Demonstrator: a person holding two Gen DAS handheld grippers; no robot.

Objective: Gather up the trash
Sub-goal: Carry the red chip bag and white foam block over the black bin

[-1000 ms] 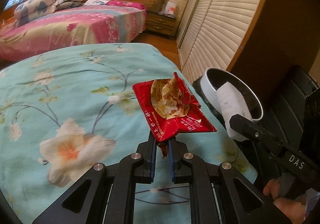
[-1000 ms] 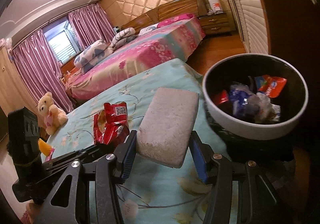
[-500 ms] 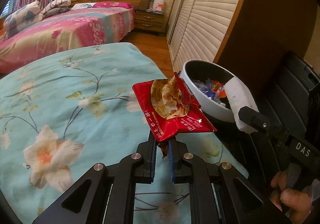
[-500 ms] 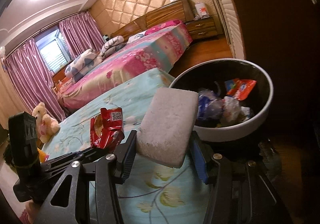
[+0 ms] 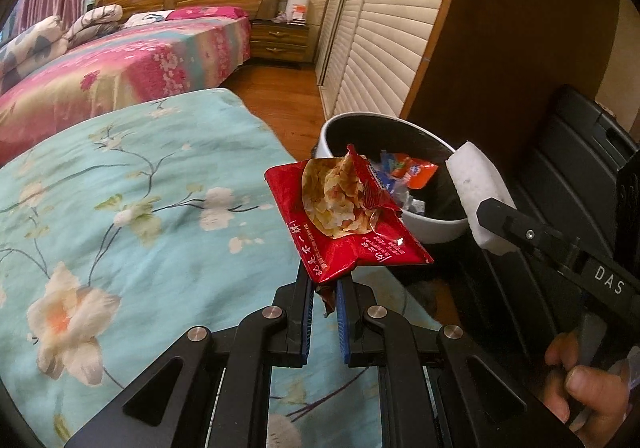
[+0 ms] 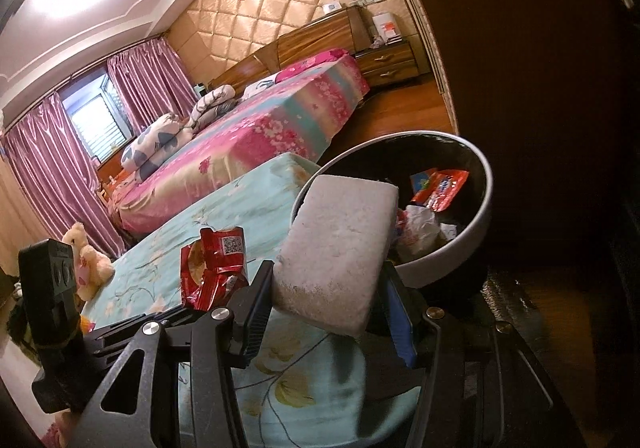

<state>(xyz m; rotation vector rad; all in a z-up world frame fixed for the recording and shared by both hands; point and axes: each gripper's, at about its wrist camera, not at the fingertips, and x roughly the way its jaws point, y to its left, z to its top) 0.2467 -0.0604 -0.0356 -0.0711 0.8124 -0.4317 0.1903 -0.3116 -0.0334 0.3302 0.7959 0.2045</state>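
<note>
Left wrist: red wrapper (image 5: 344,216) is pinched in the left gripper (image 5: 323,298), held past the bed (image 5: 132,184) edge, just short of the bin (image 5: 434,228) rim. It should be carried over the opening before release. The bin is seen nearer than a second ago.

Right wrist: white block (image 6: 340,248) is clamped in the right gripper (image 6: 326,308), overlapping the bin's near rim; more bin interior is shown than earlier.
</note>
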